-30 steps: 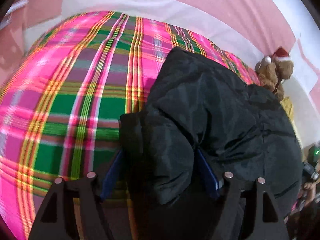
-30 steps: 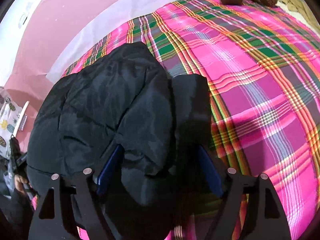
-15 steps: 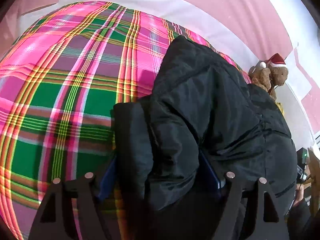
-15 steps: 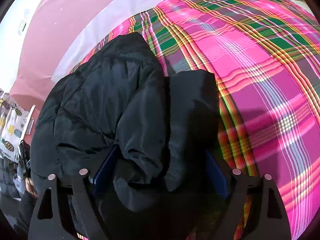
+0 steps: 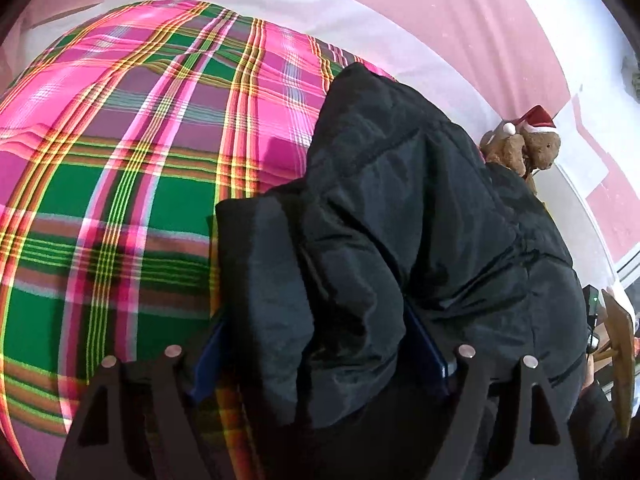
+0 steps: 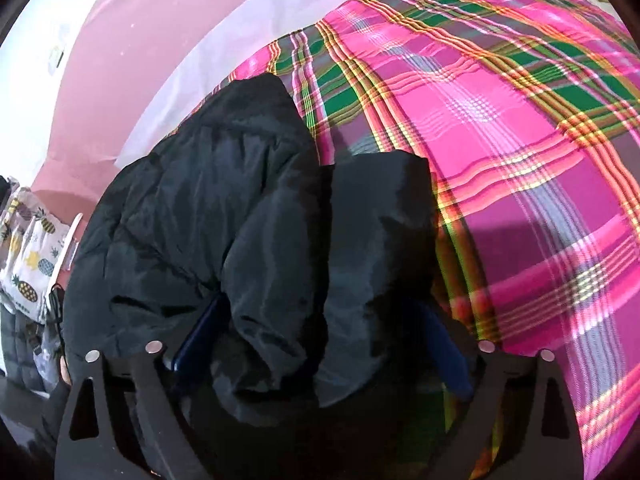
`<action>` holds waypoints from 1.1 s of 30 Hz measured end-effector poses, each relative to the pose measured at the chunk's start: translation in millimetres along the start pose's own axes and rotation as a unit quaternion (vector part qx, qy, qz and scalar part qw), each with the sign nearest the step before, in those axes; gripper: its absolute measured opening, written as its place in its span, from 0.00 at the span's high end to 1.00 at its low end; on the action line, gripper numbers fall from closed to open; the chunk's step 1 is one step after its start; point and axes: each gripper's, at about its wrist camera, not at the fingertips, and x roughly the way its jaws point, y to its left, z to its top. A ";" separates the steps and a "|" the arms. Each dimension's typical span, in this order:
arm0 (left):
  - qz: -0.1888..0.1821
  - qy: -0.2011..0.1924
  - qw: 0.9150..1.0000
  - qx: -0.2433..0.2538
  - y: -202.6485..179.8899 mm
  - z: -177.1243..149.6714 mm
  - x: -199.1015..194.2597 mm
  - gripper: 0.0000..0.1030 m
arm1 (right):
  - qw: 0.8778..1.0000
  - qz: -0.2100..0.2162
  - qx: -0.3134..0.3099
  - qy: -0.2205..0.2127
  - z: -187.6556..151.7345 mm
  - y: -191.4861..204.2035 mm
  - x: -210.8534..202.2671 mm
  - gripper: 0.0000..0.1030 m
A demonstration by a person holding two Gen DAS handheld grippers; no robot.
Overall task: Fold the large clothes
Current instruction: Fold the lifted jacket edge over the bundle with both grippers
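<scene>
Pink-green plaid bedspread (image 5: 120, 200) under a black jacket (image 5: 400, 220), pink wall (image 5: 440, 8) behind; left gripper (image 5: 320, 344) opening around jacket, right gripper (image 6: 316, 332) wide around it too

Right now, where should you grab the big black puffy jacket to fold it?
Grab the black jacket by its flat folded sleeve end, from the near bed edge. That part sticks out over the plaid blanket and looks thinner than the puffy middle. The left hand-held gripper is opening around a fold there.

jacket (image 5: 400, 220) lies on the bedspread (image 5: 120, 200), teddy bear (image 5: 524, 148) behind it.
</scene>
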 end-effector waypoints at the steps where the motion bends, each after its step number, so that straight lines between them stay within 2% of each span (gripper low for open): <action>1: 0.002 0.000 1.000 0.002 -1.0 -0.1 0.2 0.19 | 1.000 -0.004 0.000 0.001 0.0 1.5 0.8 0.09; 2: 0.003 0.000 1.000 0.003 -1.7 -0.5 0.0 0.21 | 1.000 -0.010 -0.004 0.004 0.1 4.7 1.2 0.12; 3: 0.002 0.000 1.000 0.001 -2.4 -1.3 -0.4 0.21 | 1.000 -0.009 -0.006 0.006 -0.7 6.7 0.2 0.22; 6: 0.002 0.004 1.000 0.009 -5.9 -3.2 0.6 0.22 | 1.000 -0.001 -0.021 0.006 -3.1 15.6 -7.3 0.41; 9: -0.006 0.013 1.000 0.010 -7.3 0.8 7.4 0.22 | 1.000 0.010 -0.018 0.011 -1.7 11.5 -5.2 0.42; 10: -0.006 0.015 1.000 0.013 -9.7 2.6 9.3 0.26 | 1.000 0.011 -0.017 0.013 0.5 10.1 -1.7 0.43; 11: -0.007 0.015 1.000 0.018 -13.5 4.0 10.3 0.34 | 1.000 0.010 -0.016 0.012 3.6 9.7 1.8 0.46; 14: -0.008 0.006 1.000 0.020 -21.0 3.4 5.2 0.56 | 1.000 0.010 -0.020 0.005 9.0 15.2 1.9 0.61; 17: 0.007 0.003 1.000 0.030 -29.6 4.3 -6.7 0.69 | 0.999 0.002 -0.034 0.000 10.0 23.6 -8.0 0.72; 18: 0.012 -0.001 0.999 0.036 -33.6 5.2 -12.9 0.71 | 0.999 0.002 -0.036 -0.004 10.5 26.8 -13.6 0.75; 21: 0.017 -0.019 0.999 0.040 -43.6 7.3 -31.5 0.76 | 0.999 0.002 -0.043 -0.020 12.1 35.6 -31.3 0.79; 26: 0.013 -0.052 0.997 0.047 -57.4 10.0 -67.1 0.76 | 0.997 0.007 -0.060 -0.040 11.1 50.8 -62.0 0.81; 33: 0.020 -0.071 0.996 0.056 -64.0 14.5 -95.7 0.76 | 0.996 0.018 -0.075 -0.054 12.2 72.1 -80.5 0.83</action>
